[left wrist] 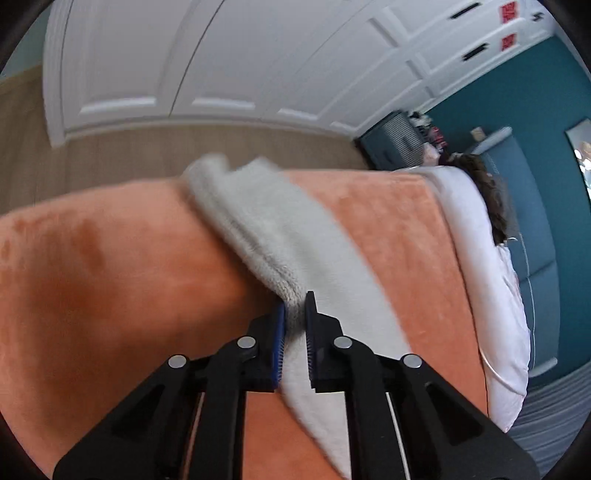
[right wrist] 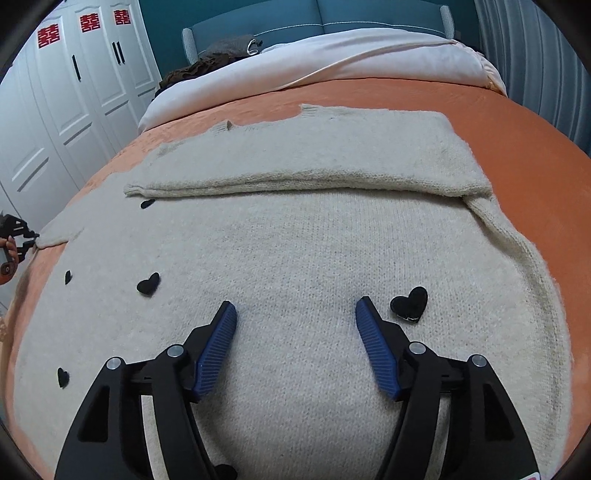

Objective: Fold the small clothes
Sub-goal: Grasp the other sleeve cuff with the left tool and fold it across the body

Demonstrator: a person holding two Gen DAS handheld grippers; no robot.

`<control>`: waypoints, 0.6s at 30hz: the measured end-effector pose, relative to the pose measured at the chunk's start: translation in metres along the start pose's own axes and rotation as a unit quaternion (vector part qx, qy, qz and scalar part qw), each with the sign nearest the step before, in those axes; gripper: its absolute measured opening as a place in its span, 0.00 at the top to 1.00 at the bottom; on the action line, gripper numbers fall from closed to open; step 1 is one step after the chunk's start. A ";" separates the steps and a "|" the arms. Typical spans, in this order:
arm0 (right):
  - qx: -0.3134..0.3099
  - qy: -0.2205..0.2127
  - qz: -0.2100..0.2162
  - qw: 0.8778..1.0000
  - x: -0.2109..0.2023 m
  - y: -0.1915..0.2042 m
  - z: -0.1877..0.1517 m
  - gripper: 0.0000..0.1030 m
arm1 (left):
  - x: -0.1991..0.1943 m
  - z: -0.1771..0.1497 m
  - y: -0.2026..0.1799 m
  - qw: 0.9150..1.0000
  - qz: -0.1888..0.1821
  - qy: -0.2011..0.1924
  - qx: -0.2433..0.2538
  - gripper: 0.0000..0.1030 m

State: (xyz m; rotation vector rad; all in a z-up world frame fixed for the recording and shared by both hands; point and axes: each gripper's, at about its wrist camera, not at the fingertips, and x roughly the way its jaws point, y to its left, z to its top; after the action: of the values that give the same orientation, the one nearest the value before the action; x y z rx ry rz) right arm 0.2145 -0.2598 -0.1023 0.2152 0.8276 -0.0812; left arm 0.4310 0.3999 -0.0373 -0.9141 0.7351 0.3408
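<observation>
Your left gripper is clamped on a knit edge of the cream sweater, which runs from the blue pads toward 11 o'clock across the orange bedspread. Your right gripper hovers with its jaws spread wide and nothing between them, over the same sweater, which lies flat on the bedspread. A black heart patch sits just beside the right finger at 1 o'clock; another heart lies out at 10 o'clock. Farther up, one sleeve is folded across the body of the sweater. Beyond it, at 12 o'clock, are a white duvet and a teal headboard; a white wardrobe stands at 10 o'clock.
</observation>
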 end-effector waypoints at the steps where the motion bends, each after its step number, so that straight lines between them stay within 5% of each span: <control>1: 0.000 -0.001 0.001 1.000 0.000 0.000 0.000 0.36 | -0.010 -0.004 -0.015 1.000 -0.018 -0.006 0.018 0.92; 4: 0.006 -0.005 0.007 1.000 0.000 -0.002 -0.001 0.36 | -0.048 -0.035 -0.097 0.989 -0.089 -0.010 0.119 0.93; 7: 0.014 -0.008 0.018 1.000 -0.002 -0.005 -0.002 0.36 | -0.085 -0.110 -0.191 0.958 -0.175 0.009 0.228 0.92; 11: 0.024 -0.009 0.033 0.999 -0.003 -0.010 -0.001 0.36 | -0.091 -0.248 -0.267 0.916 -0.254 0.111 0.291 0.88; 14: 0.028 -0.008 0.039 0.999 -0.004 -0.011 -0.001 0.35 | -0.061 -0.341 -0.267 0.912 -0.211 0.180 0.303 0.49; 18: 0.033 -0.005 0.054 0.998 -0.005 -0.012 0.002 0.31 | -0.036 -0.395 -0.217 0.923 -0.167 0.233 0.256 0.42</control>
State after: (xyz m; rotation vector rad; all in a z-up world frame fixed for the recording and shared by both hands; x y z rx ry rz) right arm 0.2106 -0.2717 -0.0996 0.3215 0.8022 -0.0086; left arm 0.3577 -0.0465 -0.0390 -0.6009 1.0224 -0.3791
